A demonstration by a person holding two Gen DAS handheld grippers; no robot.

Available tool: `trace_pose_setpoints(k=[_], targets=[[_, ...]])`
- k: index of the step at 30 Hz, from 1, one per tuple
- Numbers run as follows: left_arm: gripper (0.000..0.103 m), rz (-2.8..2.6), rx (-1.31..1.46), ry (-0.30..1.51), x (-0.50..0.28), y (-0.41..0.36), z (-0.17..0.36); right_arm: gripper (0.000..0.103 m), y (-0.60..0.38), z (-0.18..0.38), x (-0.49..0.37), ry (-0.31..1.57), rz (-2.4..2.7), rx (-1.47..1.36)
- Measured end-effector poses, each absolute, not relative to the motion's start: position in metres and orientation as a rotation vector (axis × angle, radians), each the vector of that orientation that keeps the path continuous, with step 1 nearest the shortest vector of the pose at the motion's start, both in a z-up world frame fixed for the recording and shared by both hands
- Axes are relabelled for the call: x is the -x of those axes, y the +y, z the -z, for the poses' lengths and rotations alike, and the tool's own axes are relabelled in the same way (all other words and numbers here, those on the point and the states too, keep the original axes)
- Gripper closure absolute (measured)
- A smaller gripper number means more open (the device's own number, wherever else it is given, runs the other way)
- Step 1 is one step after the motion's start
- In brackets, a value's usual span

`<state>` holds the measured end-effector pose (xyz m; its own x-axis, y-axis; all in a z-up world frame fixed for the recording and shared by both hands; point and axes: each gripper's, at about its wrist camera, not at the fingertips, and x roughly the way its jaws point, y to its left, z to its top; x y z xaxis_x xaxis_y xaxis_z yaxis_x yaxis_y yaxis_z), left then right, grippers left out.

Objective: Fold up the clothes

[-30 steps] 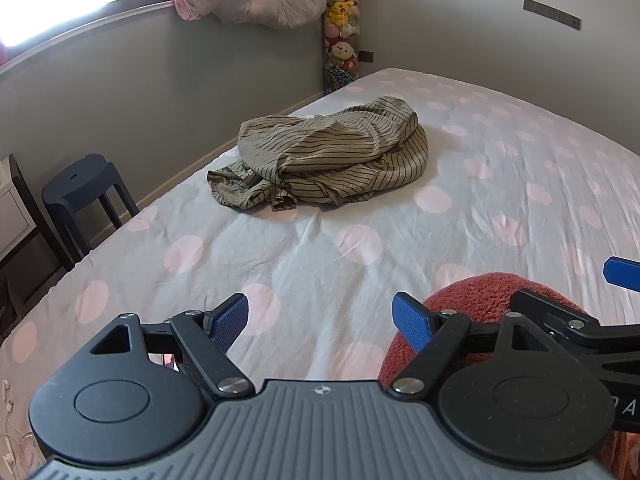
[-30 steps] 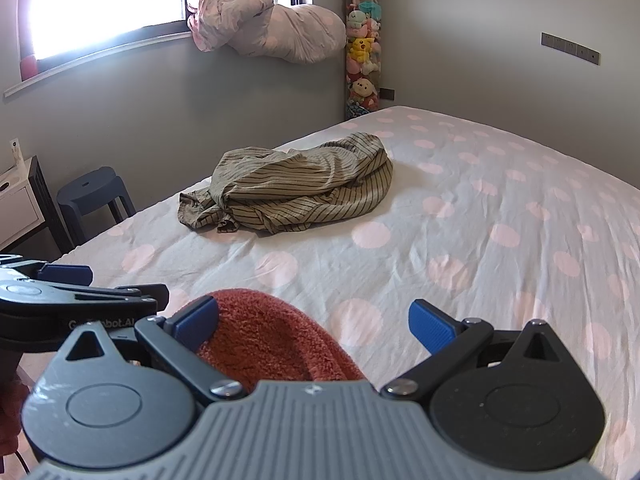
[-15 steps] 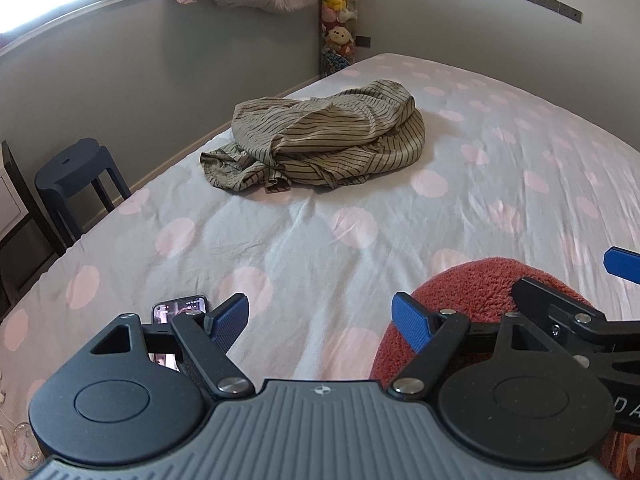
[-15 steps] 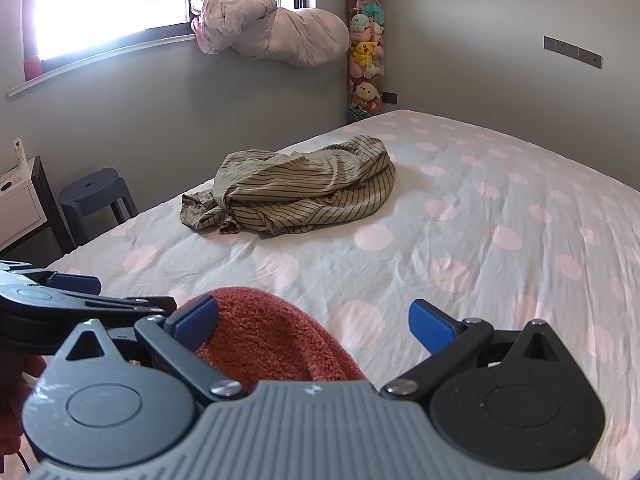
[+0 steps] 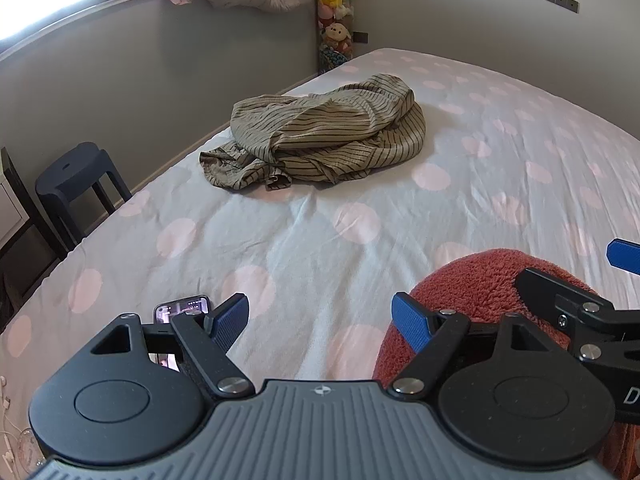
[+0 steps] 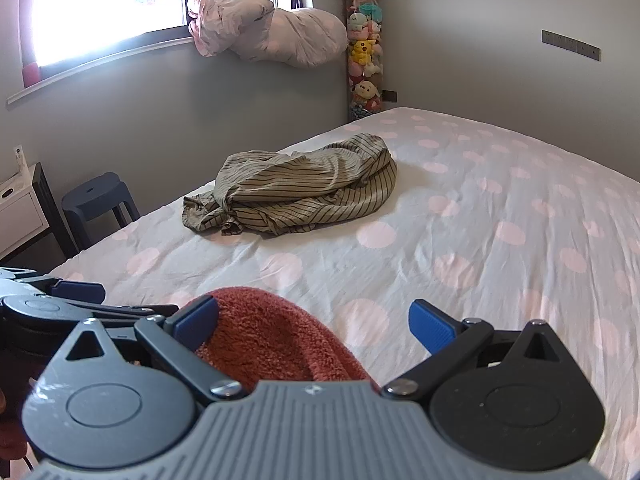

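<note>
We can read only a white letter "D" on the right tool (image 5: 624, 280), cut off at the frame edge; the phone (image 5: 182, 307) screen's text is too small.

A: What does the left claw (image 5: 320, 320) look like?

B: Ribbed grey housing with a small round mark at its front edge, two black round-ended side plates with triangular cut-outs, black link bars on silver screws, and ridged blue fingertips (image 5: 410, 322).

A: And the right claw (image 6: 314, 320)?

B: Same build: grey ribbed body, black discs, silver screws, blue fingertips (image 6: 432, 326).
</note>
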<state>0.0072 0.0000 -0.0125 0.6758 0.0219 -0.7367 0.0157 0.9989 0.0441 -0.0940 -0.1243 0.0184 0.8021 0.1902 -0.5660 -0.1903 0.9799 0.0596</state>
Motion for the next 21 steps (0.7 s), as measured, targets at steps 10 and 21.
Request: trace_pose_setpoints(k=[10, 21], targets=[[0.025, -0.005, -0.039, 0.823, -0.005, 0.0011, 0.0139, 0.001, -0.1257, -0.0176, 0.0968, 0.598, -0.201, -0.001], [0.025, -0.008, -0.032, 0.823, -0.0044, 0.001, 0.0133, 0.001, -0.1258, -0.0155, 0.0956, 0.594, -0.199, -0.004]])
